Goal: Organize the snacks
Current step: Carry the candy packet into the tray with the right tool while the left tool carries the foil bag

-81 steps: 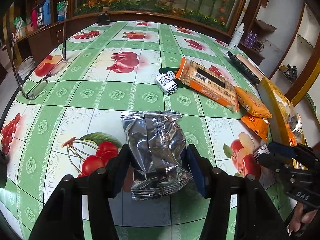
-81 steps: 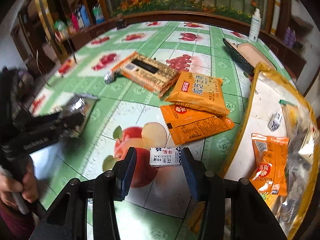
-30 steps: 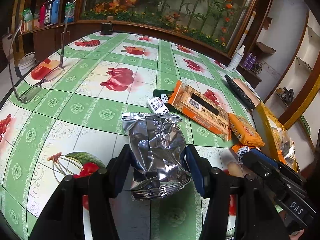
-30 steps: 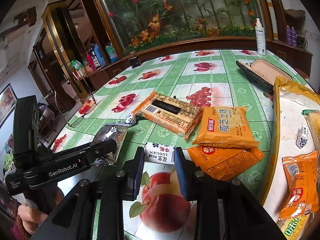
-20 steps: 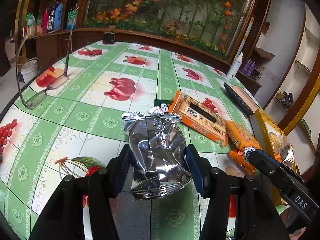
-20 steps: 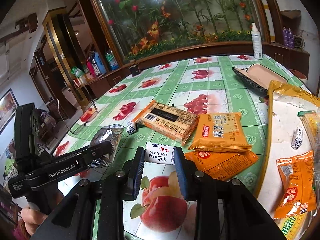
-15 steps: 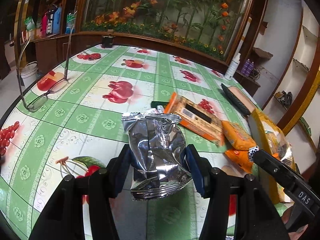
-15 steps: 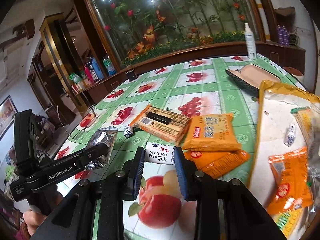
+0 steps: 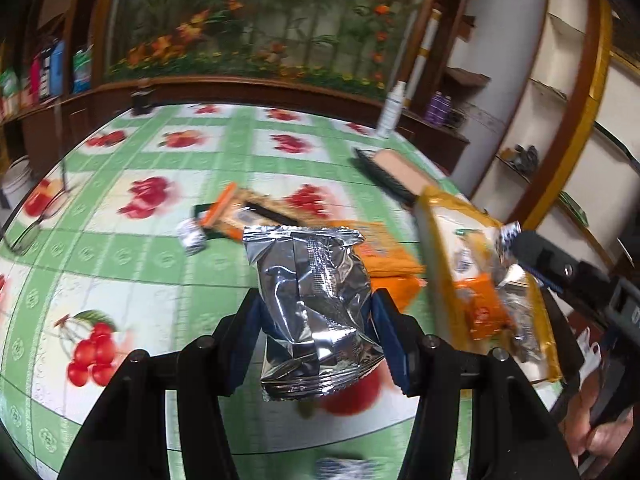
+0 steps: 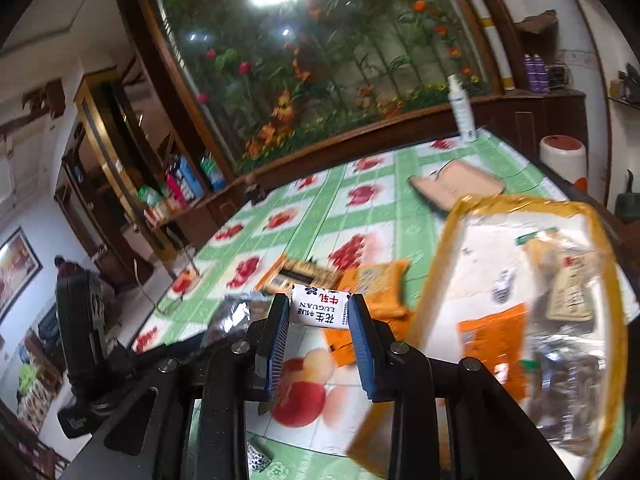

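Between the blue pads of the left tongs, a crinkled silver foil snack bag is clamped upright, lifted above the fruit-patterned worktop. Right tongs are clenched on a small white candy packet printed with red and dark lettering, also held off the surface. At two o'clock from that packet sits a yellow-rimmed clear bag holding orange packets. Farther off, toward twelve o'clock, orange snack packs lie on the cloth; motion blur hides their print.
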The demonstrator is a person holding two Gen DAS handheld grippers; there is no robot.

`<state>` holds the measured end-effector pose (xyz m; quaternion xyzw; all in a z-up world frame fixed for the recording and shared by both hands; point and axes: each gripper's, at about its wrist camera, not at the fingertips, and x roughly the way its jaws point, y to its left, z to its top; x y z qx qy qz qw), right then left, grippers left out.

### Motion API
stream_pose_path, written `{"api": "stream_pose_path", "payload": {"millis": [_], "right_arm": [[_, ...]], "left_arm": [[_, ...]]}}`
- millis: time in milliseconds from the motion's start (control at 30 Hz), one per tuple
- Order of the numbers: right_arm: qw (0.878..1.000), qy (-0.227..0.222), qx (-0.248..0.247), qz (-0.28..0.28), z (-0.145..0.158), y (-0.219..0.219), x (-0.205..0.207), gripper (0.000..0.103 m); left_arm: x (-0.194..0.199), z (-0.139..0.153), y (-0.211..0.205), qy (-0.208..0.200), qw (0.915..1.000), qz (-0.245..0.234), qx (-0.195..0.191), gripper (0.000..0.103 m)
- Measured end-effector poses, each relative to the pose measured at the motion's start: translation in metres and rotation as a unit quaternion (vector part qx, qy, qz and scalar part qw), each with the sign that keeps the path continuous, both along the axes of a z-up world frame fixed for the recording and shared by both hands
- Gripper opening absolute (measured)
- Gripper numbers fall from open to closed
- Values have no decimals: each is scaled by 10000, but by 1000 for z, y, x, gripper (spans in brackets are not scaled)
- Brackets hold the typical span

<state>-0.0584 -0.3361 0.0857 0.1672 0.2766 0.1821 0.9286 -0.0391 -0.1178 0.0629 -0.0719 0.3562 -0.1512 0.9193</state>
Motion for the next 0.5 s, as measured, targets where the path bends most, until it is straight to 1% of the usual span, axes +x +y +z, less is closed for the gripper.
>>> {"api": "stream_pose_path", "payload": {"millis": [100,233,333,500], "right_arm": [[9997,-65,90,-236,6,-24,-4,33],[9980,-13,254,-573,5,-58,-5,33],[9959,99,345,-833,0,-83,-5,33],[9926,318,362,-1117,-8,-110,-3,33]], "left_arm": [[-3,7,-23,-68,9997,-215,100,55],[-5,13,-61,-80,9979,-623,131,55],[-11,12,-86,-92,9957,-894,215,55],[-21,5,-128,-49,9897,-1379,371,55]]}}
